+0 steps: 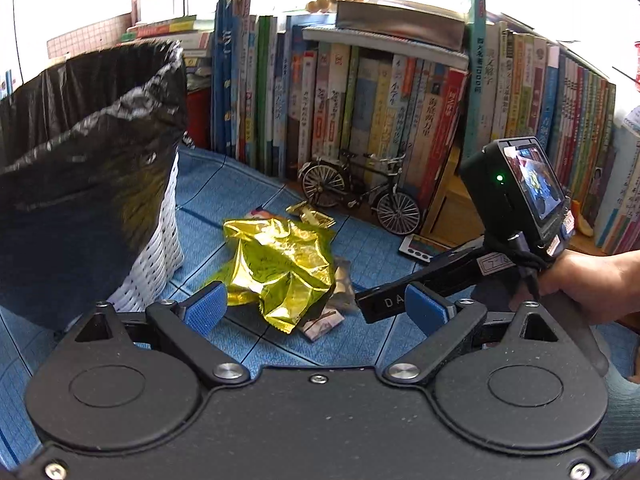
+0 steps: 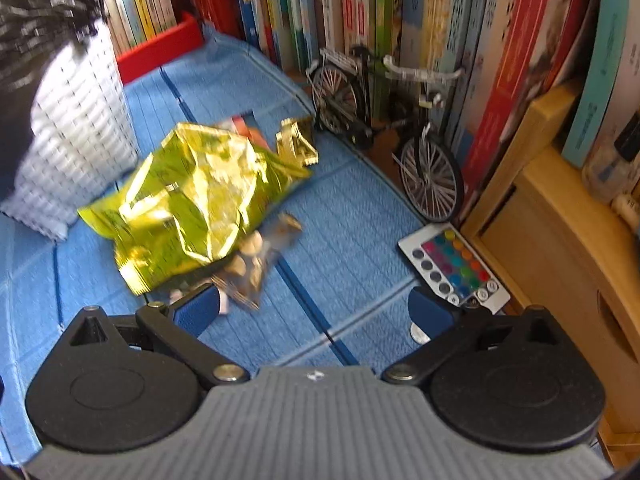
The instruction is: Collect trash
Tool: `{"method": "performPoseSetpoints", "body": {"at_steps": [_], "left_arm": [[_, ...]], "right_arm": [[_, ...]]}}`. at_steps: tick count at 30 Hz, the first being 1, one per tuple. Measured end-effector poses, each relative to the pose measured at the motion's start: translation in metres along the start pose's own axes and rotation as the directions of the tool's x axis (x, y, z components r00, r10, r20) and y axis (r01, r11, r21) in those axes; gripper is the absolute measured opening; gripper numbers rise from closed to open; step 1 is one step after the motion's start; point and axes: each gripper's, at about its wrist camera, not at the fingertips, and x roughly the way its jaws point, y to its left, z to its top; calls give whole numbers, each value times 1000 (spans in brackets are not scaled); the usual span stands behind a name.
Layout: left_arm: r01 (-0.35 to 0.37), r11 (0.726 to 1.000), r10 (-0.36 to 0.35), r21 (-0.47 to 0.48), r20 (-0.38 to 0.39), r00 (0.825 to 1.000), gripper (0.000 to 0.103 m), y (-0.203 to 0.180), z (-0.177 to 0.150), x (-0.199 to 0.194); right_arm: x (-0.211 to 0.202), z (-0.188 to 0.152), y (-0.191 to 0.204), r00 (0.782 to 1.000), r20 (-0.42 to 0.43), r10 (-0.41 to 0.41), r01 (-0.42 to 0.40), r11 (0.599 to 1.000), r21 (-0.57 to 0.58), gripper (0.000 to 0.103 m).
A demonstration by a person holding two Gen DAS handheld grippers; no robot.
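A crumpled gold foil bag [image 1: 280, 264] [image 2: 192, 200] lies on the blue mat, on top of smaller wrappers: a clear packet [image 2: 256, 256], a small gold wrapper [image 1: 310, 214] [image 2: 296, 144] and a folded paper wrapper [image 1: 322, 324]. A white woven bin with a black liner [image 1: 92, 160] [image 2: 76, 128] stands just left of the pile. My left gripper [image 1: 318, 308] is open, low, close in front of the foil bag. My right gripper [image 2: 316, 308] is open too, nothing between its fingers, with the clear packet at its left fingertip. In the left wrist view the right gripper's body [image 1: 432, 276] reaches in from the right.
A row of upright books [image 1: 360, 92] lines the back, with a model bicycle [image 1: 360, 192] [image 2: 384, 128] in front. A white remote with coloured buttons [image 2: 456, 264] and a coin [image 2: 419, 334] lie right of the pile, beside a wooden box [image 2: 552, 264]. A hand [image 1: 592, 280] holds the right gripper.
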Motion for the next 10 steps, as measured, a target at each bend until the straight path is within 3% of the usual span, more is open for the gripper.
{"method": "performPoseSetpoints", "body": {"at_steps": [6, 10], "left_arm": [[-42, 999, 42, -18, 7, 999, 95, 6, -11, 12], [-62, 997, 62, -34, -6, 998, 95, 11, -13, 23]], "right_arm": [[20, -7, -8, 998, -58, 5, -1, 998, 57, 103], [24, -10, -7, 999, -40, -2, 4, 999, 38, 103]]}}
